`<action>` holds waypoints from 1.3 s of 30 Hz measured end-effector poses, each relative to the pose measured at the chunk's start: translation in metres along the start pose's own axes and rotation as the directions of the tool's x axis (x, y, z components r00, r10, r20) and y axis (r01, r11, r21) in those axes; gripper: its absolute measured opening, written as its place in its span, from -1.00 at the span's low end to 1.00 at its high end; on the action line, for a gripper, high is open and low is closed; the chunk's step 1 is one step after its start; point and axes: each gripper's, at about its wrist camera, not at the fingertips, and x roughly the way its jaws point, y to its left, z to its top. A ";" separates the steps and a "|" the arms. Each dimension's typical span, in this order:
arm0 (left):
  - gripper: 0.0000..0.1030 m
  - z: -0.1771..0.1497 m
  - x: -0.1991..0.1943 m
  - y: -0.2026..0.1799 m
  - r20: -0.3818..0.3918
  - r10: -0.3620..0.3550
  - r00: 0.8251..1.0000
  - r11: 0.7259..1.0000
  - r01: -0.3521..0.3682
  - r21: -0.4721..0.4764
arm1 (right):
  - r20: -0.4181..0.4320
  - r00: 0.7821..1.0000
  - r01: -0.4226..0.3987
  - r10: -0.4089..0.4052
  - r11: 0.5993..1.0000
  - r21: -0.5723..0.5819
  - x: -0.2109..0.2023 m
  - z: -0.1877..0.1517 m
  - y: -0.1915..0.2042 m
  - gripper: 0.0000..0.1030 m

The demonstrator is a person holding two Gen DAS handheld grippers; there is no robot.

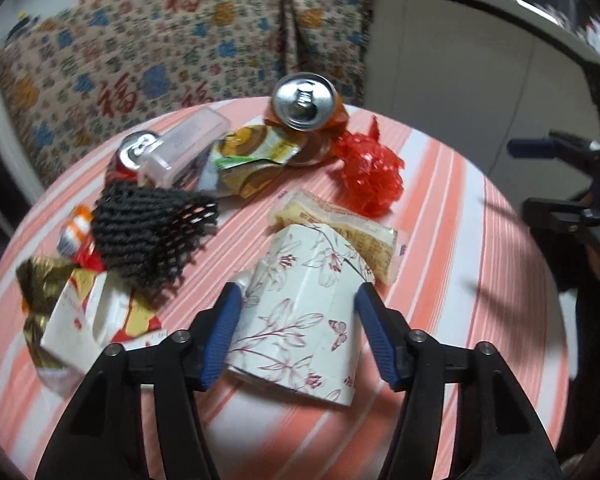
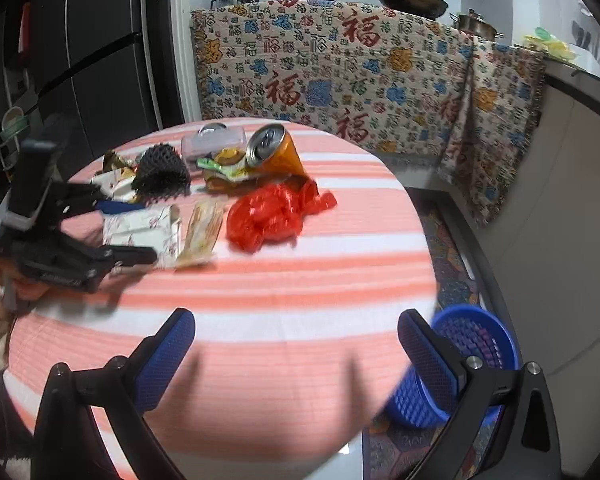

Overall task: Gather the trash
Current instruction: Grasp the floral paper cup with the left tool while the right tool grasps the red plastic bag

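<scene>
A crushed white paper cup with a floral print (image 1: 300, 312) lies on the striped round table (image 1: 460, 248). My left gripper (image 1: 298, 296) is shut on it, one blue pad against each side. The right wrist view shows the same grip on the cup (image 2: 140, 228) from the side. My right gripper (image 2: 296, 344) hangs open over the table's near edge with nothing between its fingers. Further back lie an orange can (image 1: 304, 100), a red plastic bag (image 1: 370, 172), a black foam net (image 1: 152, 232), a red can (image 1: 130, 156) and several wrappers.
A blue mesh basket (image 2: 476, 340) stands on the floor beside the table at the right. A clear plastic box (image 1: 188, 140) and a white and red carton (image 1: 84, 320) lie among the trash. A patterned cloth (image 2: 340, 68) hangs behind the table.
</scene>
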 end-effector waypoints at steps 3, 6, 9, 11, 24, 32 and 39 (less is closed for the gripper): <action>0.05 -0.008 -0.014 -0.004 0.006 0.087 0.996 0.989 -0.086 -0.124 | 0.006 1.000 -0.021 0.021 1.000 0.015 0.024 0.019 -0.002 1.00; -0.01 -0.021 -0.027 -0.017 -0.007 0.163 0.987 0.960 -0.161 -0.230 | 0.001 1.000 -0.031 0.031 0.998 0.057 0.054 0.043 0.004 1.00; -0.01 -0.032 -0.033 -0.025 -0.018 0.234 0.972 0.929 -0.229 -0.292 | -0.018 0.995 -0.091 0.094 0.985 0.146 0.082 0.060 0.009 0.98; -0.01 -0.038 -0.037 -0.026 -0.021 0.258 0.966 0.916 -0.251 -0.312 | -0.038 0.995 -0.089 0.096 0.983 0.158 0.097 0.064 0.012 0.89; 0.88 -0.017 -0.015 -0.012 -0.021 0.194 0.981 0.973 -0.195 -0.126 | -0.142 0.989 -0.021 0.037 0.993 0.112 0.081 0.044 -0.012 0.57; 0.26 -0.019 0.002 -0.014 -0.057 0.191 0.980 0.965 -0.198 -0.174 | -0.111 0.993 -0.028 0.046 0.986 0.164 0.115 0.064 0.004 -0.25; 0.27 -0.047 -0.030 -0.011 -0.082 0.400 0.913 0.803 -0.392 -0.449 | -0.139 0.979 -0.157 0.149 0.986 -0.048 0.085 0.041 0.022 -0.29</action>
